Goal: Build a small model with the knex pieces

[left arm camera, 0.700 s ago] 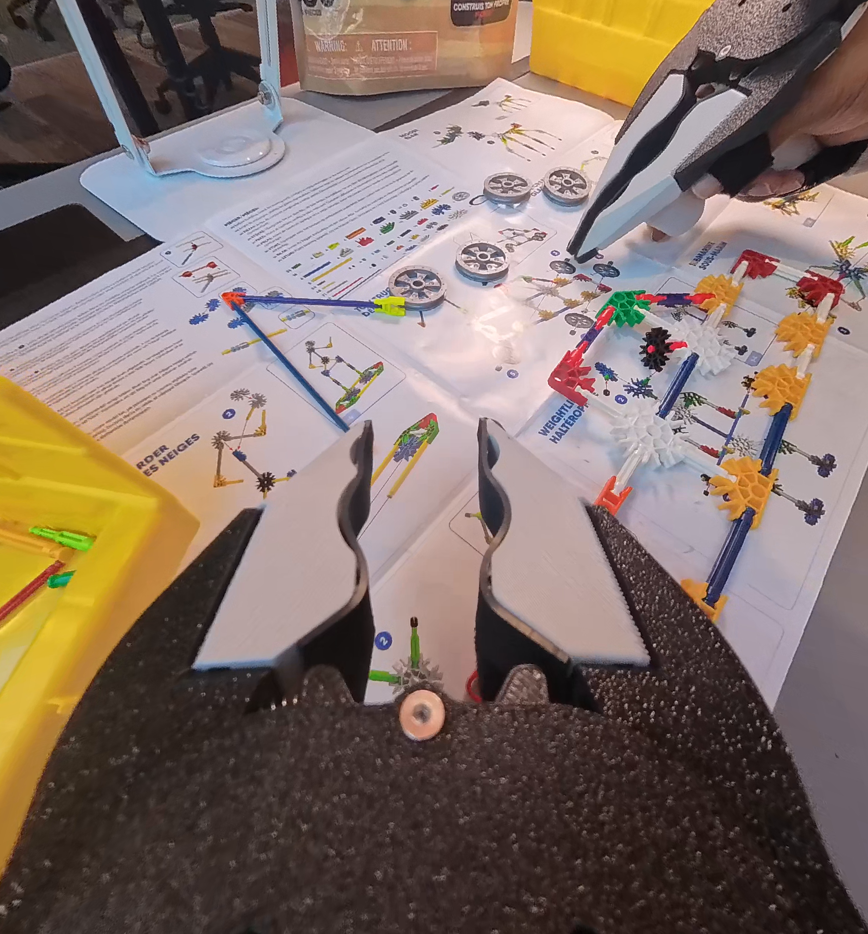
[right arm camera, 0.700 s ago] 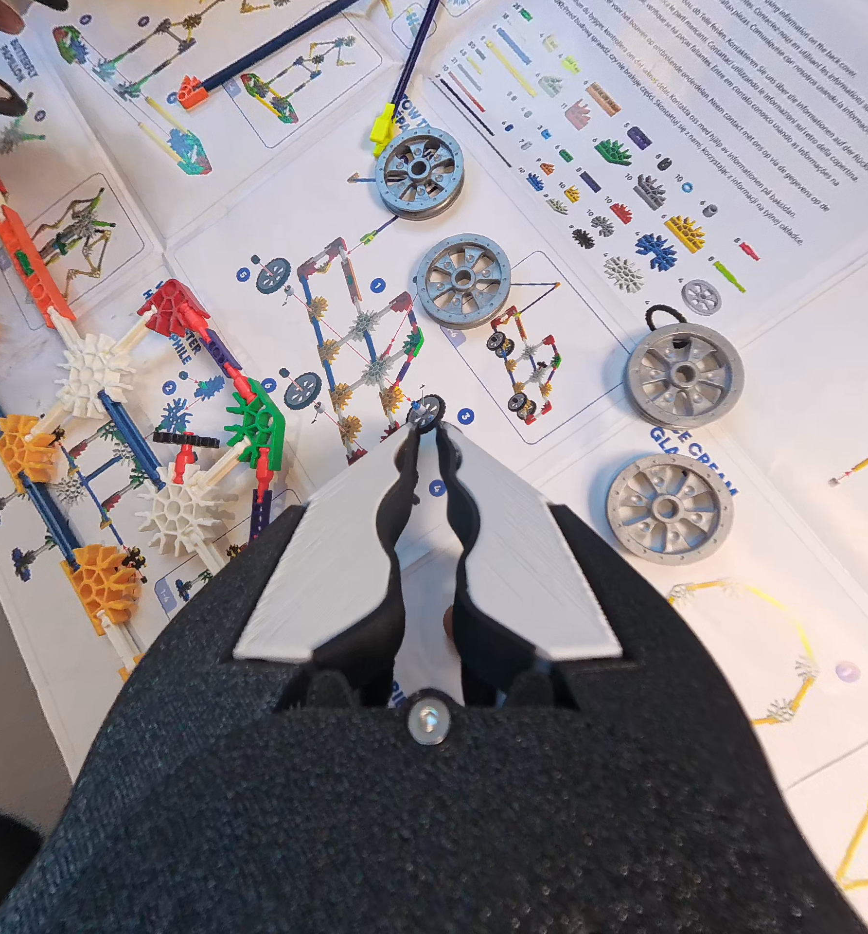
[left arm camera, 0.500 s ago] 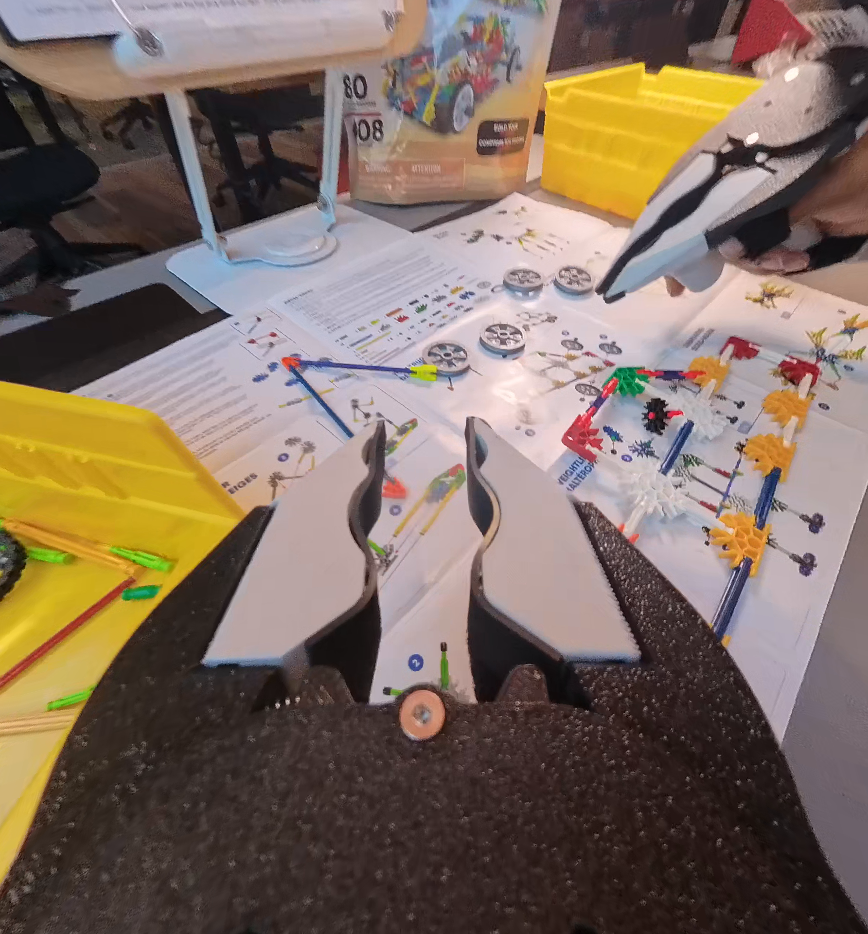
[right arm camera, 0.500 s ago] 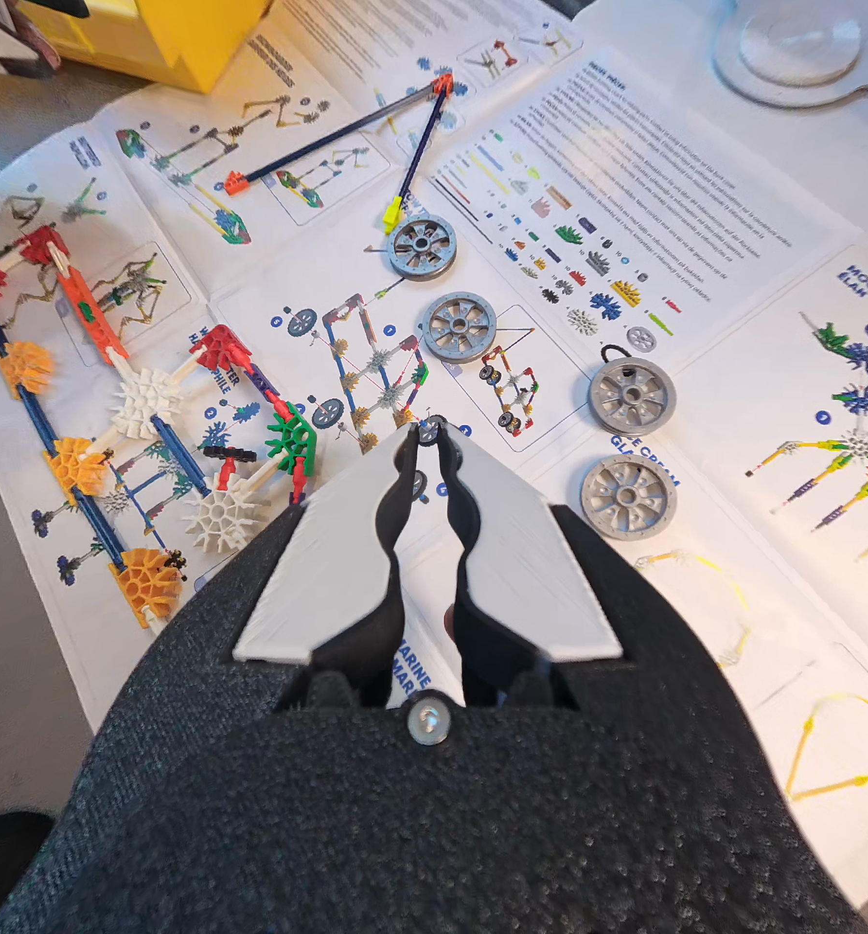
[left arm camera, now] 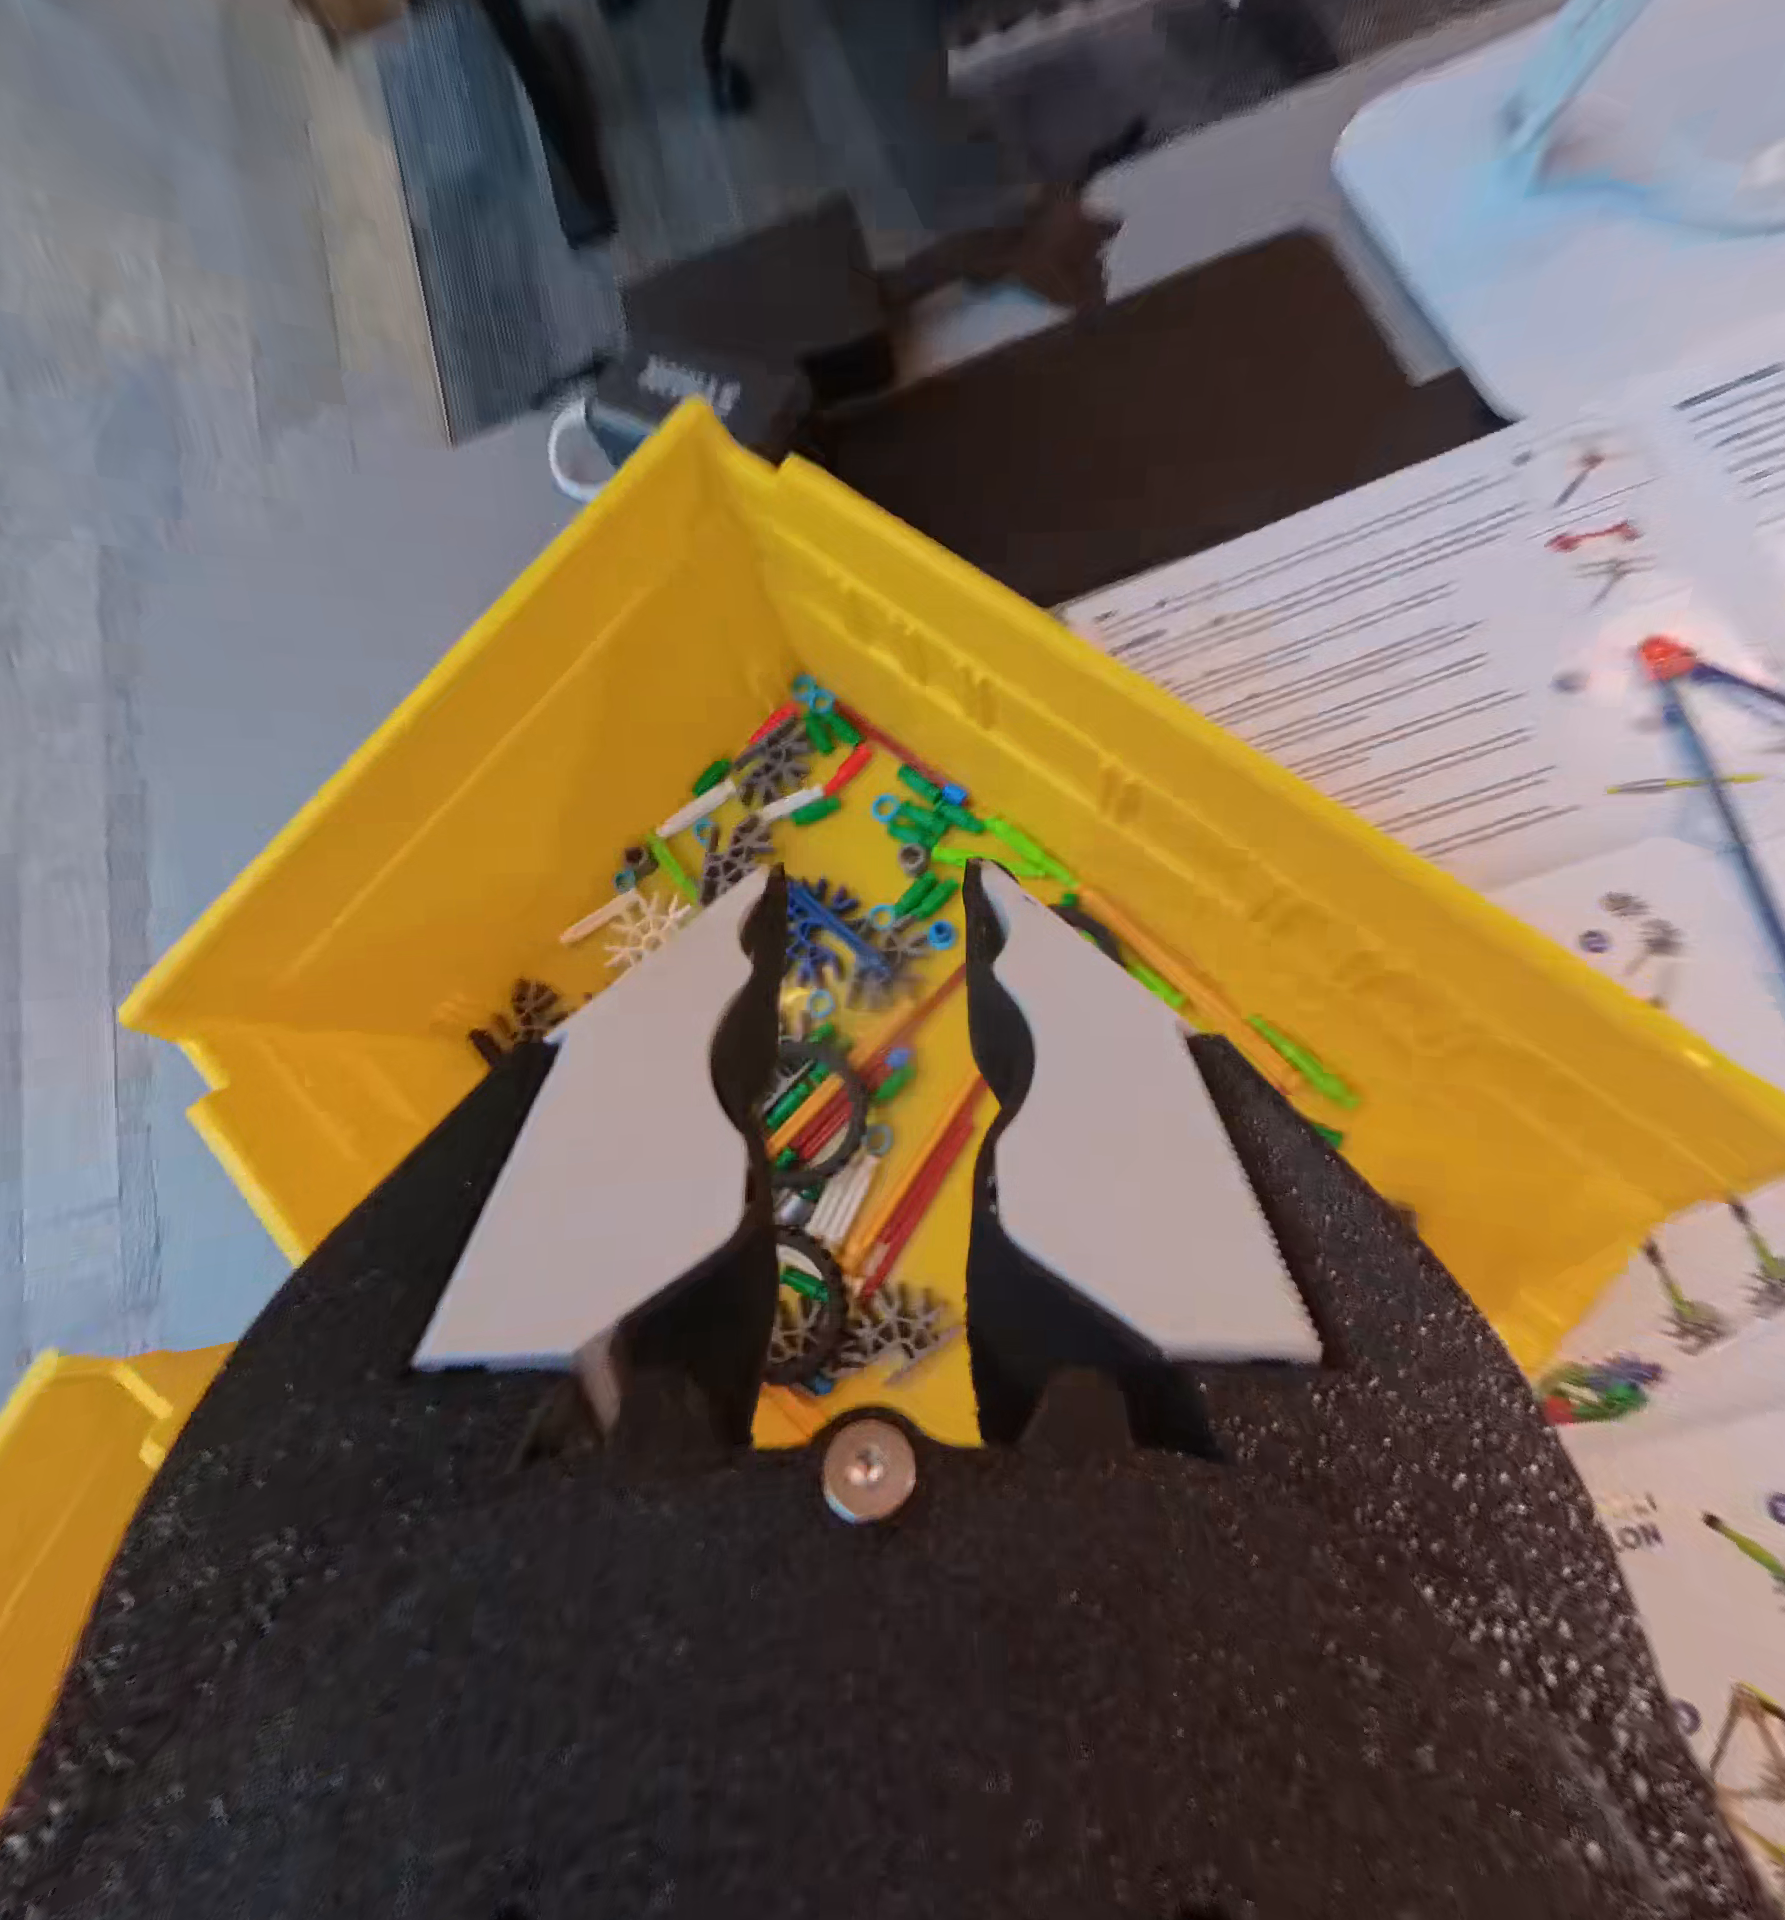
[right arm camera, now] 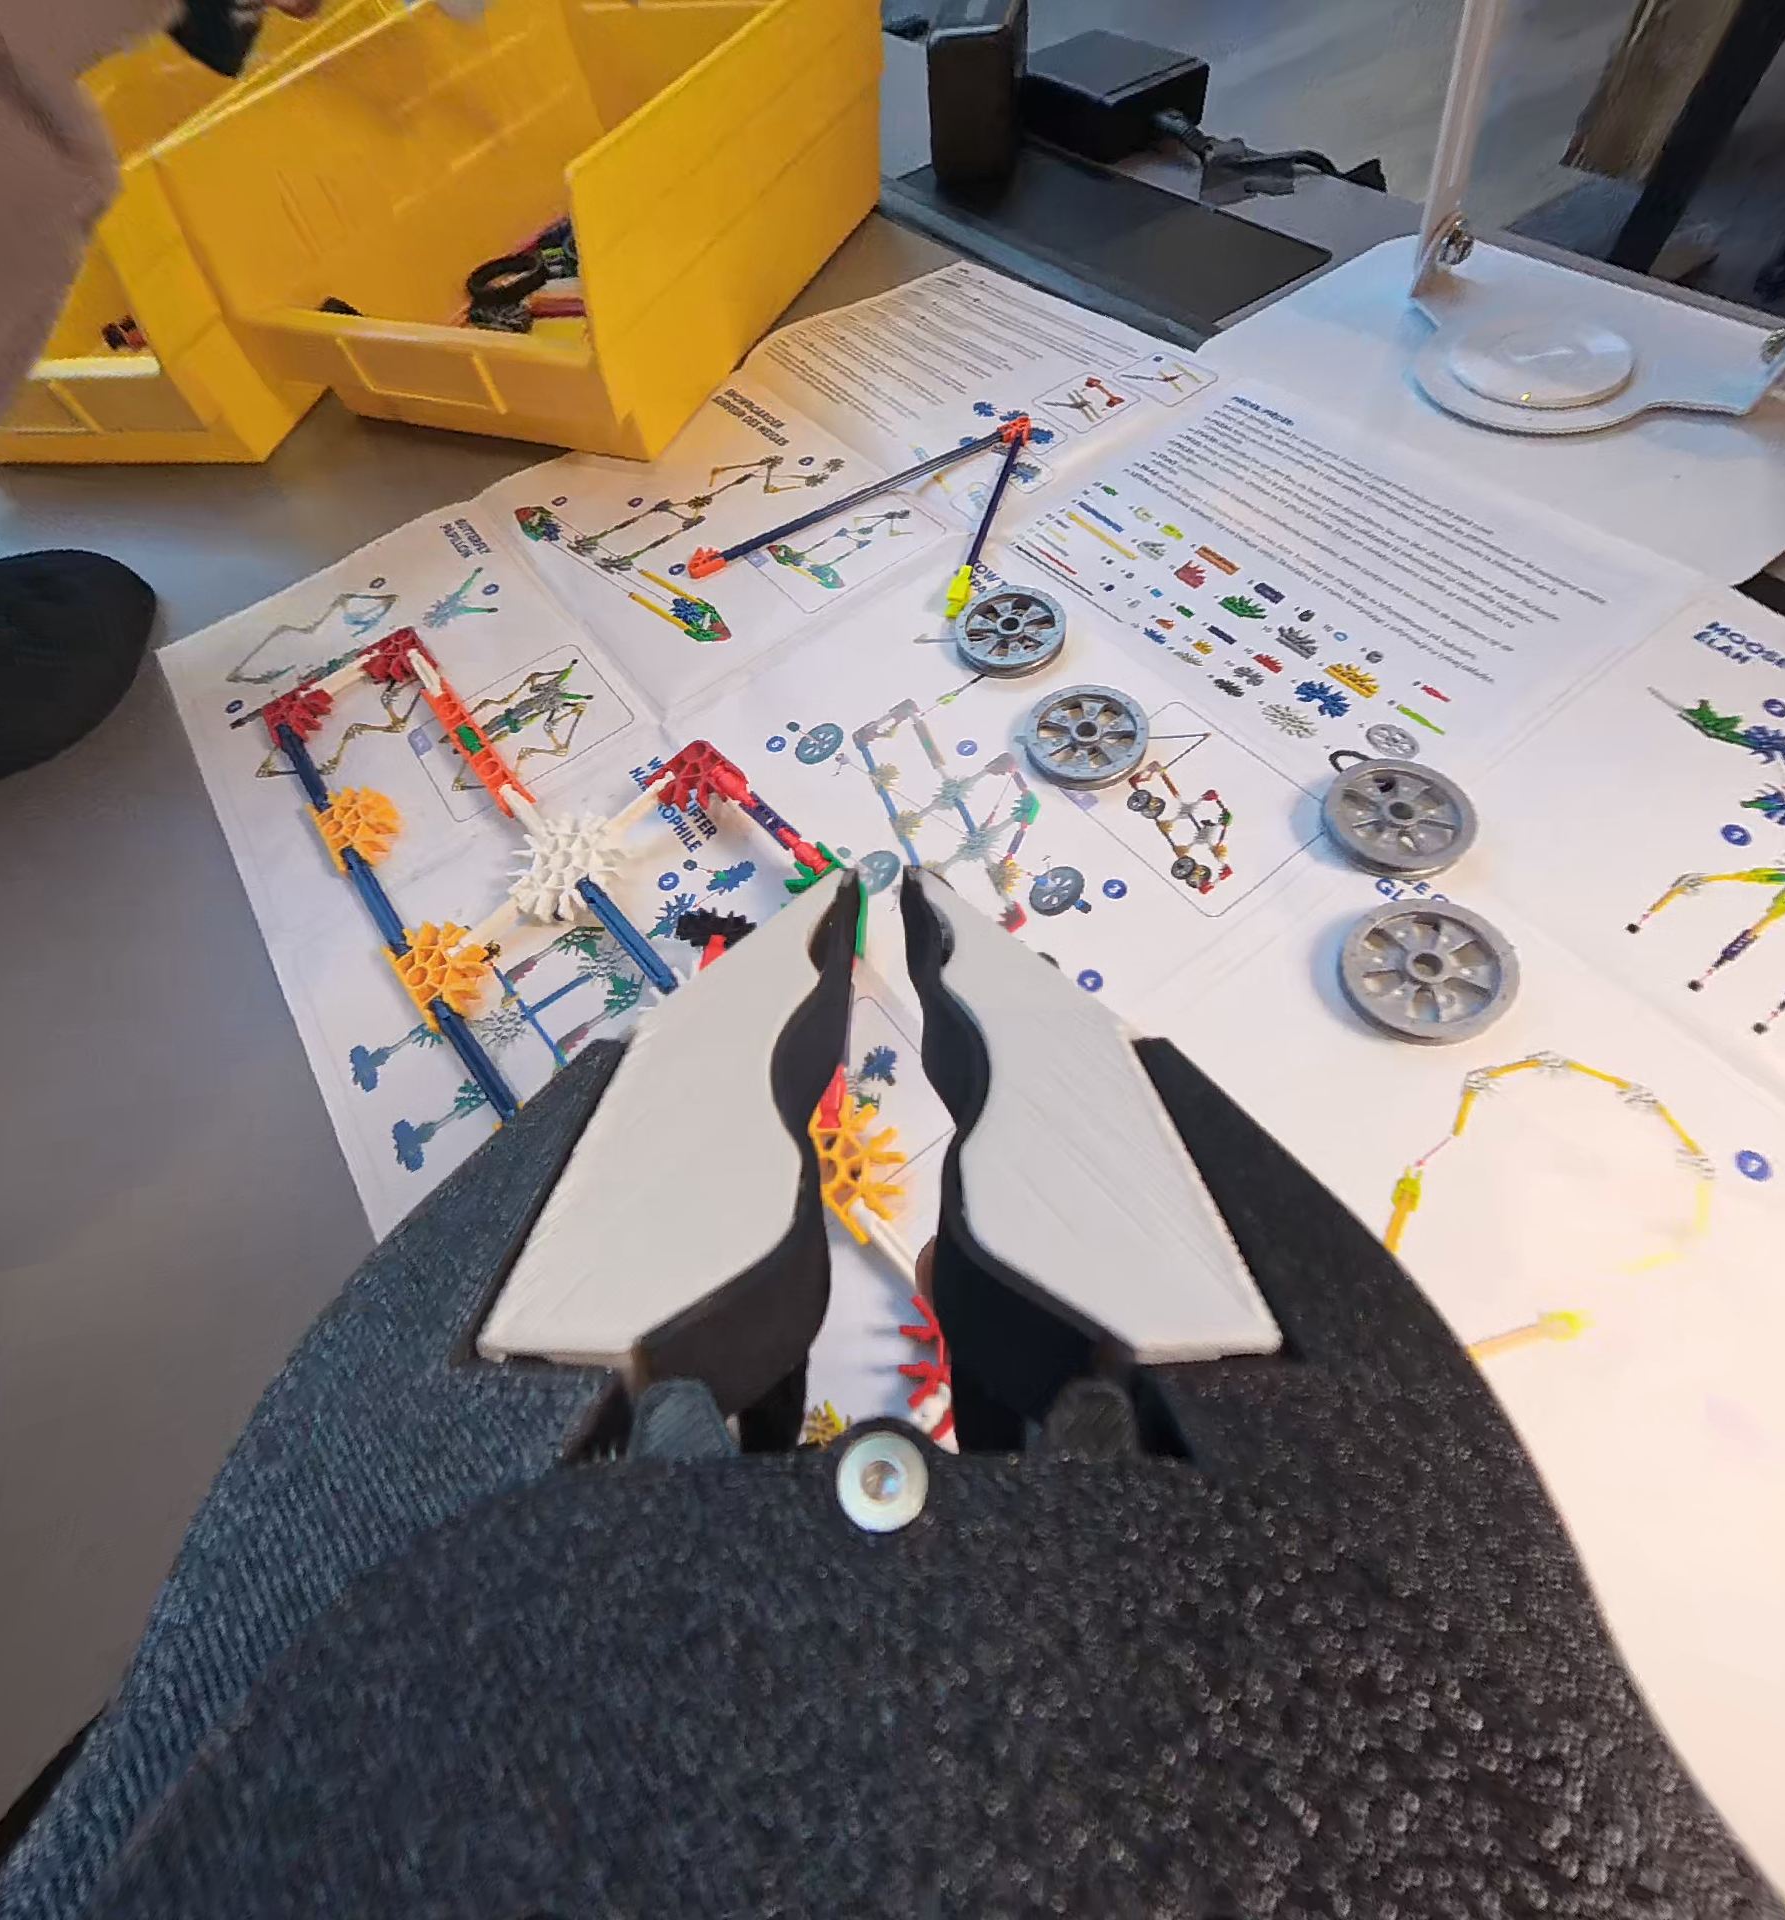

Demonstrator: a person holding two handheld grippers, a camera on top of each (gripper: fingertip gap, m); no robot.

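Glossy yellow plastic bin (left arm camera: 576,727); smooth printed paper sheet (right arm camera: 1231,1039); dull grey metallic-looking wheels (right arm camera: 1428,971); matt grainy black foam on left gripper (left arm camera: 872,894).

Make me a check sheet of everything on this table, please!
Surface: grey table, mostly covered by a printed sheet.
Job's things: model of rods and connectors lying flat on the sheet; four grey wheels beside it; two blue rods joined in a V.
Clutter: yellow bins holding loose rods, connectors and tyres.
Grippers: left claw open and empty, over a bin; right claw almost shut and empty, above the model.
Cables: black cable behind the sheet.
Surroundings: white stand base; grey floor.
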